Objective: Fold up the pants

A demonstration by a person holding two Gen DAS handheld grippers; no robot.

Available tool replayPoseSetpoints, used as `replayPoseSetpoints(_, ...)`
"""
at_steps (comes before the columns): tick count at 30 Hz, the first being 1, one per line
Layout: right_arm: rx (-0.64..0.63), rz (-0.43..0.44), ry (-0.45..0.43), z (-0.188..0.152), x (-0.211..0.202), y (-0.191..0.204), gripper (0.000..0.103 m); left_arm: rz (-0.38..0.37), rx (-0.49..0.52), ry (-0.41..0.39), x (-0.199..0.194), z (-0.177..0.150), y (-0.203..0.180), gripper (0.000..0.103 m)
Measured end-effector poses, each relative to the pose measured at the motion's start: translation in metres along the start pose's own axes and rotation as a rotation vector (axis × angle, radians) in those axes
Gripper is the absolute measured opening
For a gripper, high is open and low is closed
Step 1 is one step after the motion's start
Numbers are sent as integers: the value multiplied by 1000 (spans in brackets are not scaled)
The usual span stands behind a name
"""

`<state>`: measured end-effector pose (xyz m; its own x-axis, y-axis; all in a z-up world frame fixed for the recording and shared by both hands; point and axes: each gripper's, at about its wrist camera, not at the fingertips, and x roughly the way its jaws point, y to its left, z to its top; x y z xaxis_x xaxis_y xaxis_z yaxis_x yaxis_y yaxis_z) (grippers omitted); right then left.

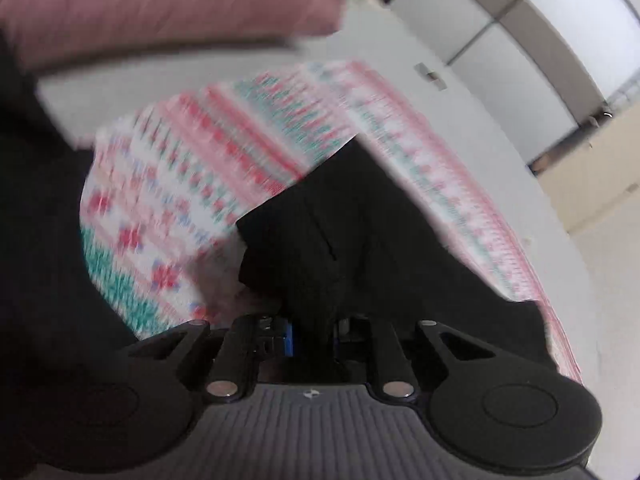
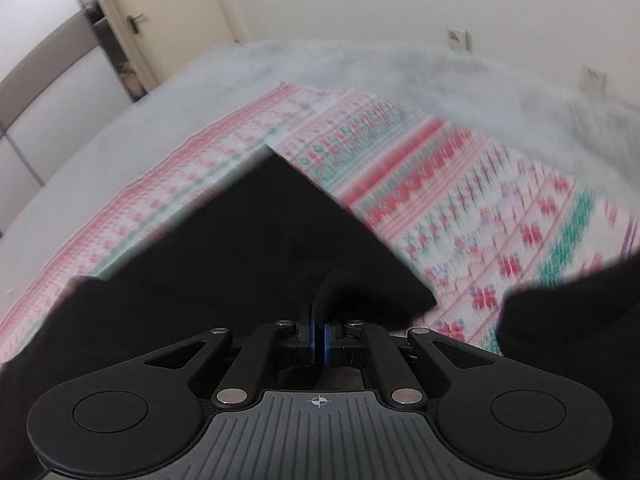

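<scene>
The black pants (image 1: pixel 340 224) hang bunched from my left gripper (image 1: pixel 312 336), whose blue-padded fingers are shut on the fabric above the patterned blanket (image 1: pixel 192 184). In the right wrist view the black pants (image 2: pixel 256 232) spread flat and wide in front of my right gripper (image 2: pixel 319 340), which is shut on their edge. More black cloth (image 2: pixel 572 312) shows at the right edge. Both views are motion-blurred.
A red, green and white patterned blanket (image 2: pixel 460 200) lies on a grey bed (image 2: pixel 120 120). A pink pillow (image 1: pixel 160 8) lies at the upper left. A door (image 2: pixel 160 12) and white wall stand behind the bed; a cabinet (image 1: pixel 540 52) stands to the side.
</scene>
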<state>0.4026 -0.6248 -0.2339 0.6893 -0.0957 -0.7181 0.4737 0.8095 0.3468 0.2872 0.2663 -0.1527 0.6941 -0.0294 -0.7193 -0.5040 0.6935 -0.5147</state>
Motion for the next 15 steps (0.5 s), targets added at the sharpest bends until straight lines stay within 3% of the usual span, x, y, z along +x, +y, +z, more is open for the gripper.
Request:
replayPoseSetpoints(2,-5,7,-22,1,-4,1,4,6,8,-8,0,-4,5,37)
replayPoseSetpoints(4,-21,29,-64,7,-15,9,4,43,-45,35,10,-8,14,38)
replayPoseSetpoints(7,-21,15,-54,9,-21,12,4,49,-95,33,-5,-9,16,39)
replayPoseSetpoints(11,68,47,-55,8,-20,-11,5,76,-124,2,-12,-9,11,40)
replayPoseSetpoints(14,86,47,-57,7,-18,-16,9,143,-129,15,-11,-16,11,52)
replayPoseSetpoints(15,89,48,-53,6,-16,-18,15,141,-144,14,-7,-11,10,54)
